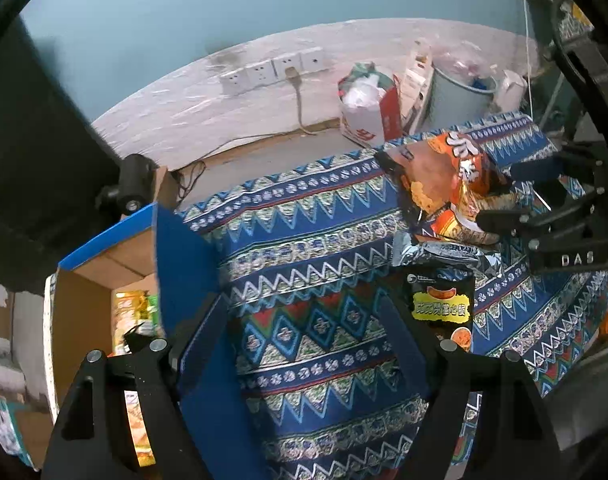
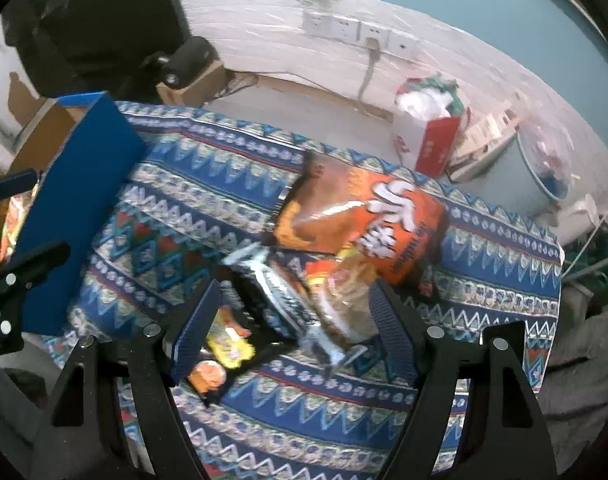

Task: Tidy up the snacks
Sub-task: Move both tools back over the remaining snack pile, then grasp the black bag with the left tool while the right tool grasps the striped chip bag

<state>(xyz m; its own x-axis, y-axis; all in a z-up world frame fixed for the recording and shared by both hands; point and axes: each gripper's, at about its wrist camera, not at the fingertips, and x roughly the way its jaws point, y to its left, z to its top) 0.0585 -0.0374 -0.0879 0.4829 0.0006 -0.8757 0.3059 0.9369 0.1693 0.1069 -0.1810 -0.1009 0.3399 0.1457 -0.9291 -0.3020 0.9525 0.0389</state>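
An orange snack bag (image 2: 364,216) lies on the patterned tablecloth (image 2: 224,184), overlapping a black snack packet (image 2: 240,320) with a silver crimped edge. My right gripper (image 2: 292,320) is open, its fingers on either side of both bags' near ends. In the left wrist view the orange bag (image 1: 444,176) sits between the right gripper's fingers (image 1: 500,218), and the black packet (image 1: 440,304) lies below it. My left gripper (image 1: 304,332) is open and empty above the cloth, with a blue-flapped cardboard box (image 1: 84,304) holding snack packs to its left.
The box's blue flap (image 2: 76,216) stands up at the table's left edge. Beyond the table's far edge stand a red-and-white bag (image 1: 368,108), a grey bin (image 1: 460,96), wall sockets (image 1: 272,70) and a small cardboard box with a black device (image 2: 192,68).
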